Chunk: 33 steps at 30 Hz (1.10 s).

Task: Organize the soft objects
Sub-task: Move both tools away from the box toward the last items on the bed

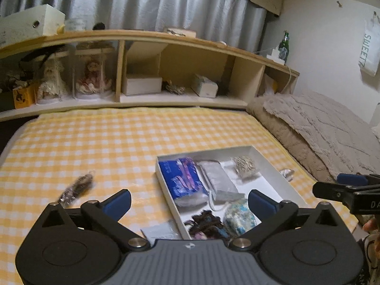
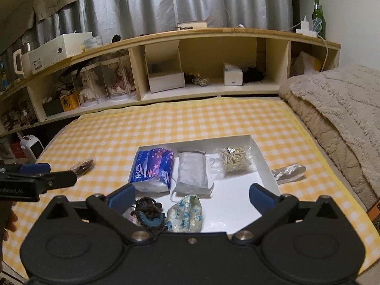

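Right wrist: tissue pack (image 2: 153, 169) inside white box (image 2: 263, 160)

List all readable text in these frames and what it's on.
"SWEET": vertical, cut off at the frame edge, on the white bag hanging on the wall.
"Natura": on the blue tissue pack in the white box.
"nRobot.AI": start cut off, on the left gripper seen from the right wrist.
"DA": cut off, on the right gripper seen from the left wrist.
Labels on the shelf boxes: too small to read.

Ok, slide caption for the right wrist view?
Open right gripper above white tray of tissue pack and pouches on checked cloth.
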Tool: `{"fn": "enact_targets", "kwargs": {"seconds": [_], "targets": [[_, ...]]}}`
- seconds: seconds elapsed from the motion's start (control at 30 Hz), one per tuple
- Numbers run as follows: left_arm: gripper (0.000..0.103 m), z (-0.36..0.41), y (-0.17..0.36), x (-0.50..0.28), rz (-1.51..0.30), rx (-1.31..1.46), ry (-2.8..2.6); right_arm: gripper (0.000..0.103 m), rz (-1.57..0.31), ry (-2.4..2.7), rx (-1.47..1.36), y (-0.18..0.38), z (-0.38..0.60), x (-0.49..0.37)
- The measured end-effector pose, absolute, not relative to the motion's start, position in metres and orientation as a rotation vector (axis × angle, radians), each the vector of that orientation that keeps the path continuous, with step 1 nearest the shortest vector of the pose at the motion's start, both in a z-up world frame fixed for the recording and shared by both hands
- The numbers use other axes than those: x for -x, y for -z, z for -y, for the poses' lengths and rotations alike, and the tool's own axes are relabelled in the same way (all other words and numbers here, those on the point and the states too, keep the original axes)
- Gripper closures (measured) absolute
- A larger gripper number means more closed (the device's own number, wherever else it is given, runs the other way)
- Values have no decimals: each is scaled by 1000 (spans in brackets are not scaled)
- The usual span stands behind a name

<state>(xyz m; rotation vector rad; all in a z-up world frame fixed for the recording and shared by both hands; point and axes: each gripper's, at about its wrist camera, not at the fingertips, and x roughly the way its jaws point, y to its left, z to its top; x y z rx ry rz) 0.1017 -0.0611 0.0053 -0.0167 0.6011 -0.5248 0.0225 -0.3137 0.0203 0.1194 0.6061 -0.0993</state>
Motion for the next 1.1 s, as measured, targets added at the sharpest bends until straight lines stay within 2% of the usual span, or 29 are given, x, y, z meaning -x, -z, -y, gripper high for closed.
{"fn": "enact_targets", "kwargs": {"seconds": [0.33,0.63,0.87,1.1], "targets": [[0,23,-14,-110,-489,28,432,0,-539,88,-154,-16,298,-28],[0,-22,-15,-138,-478,22,369,0,-552,-45,-89,5,257,-50],[0,-44,-4,-168,-455,-35,336,0,-538,-195,62,15,221,-70],[0,-51,28,-211,-519,-90,387,3,-575,-389,325,38,180,-84]]}}
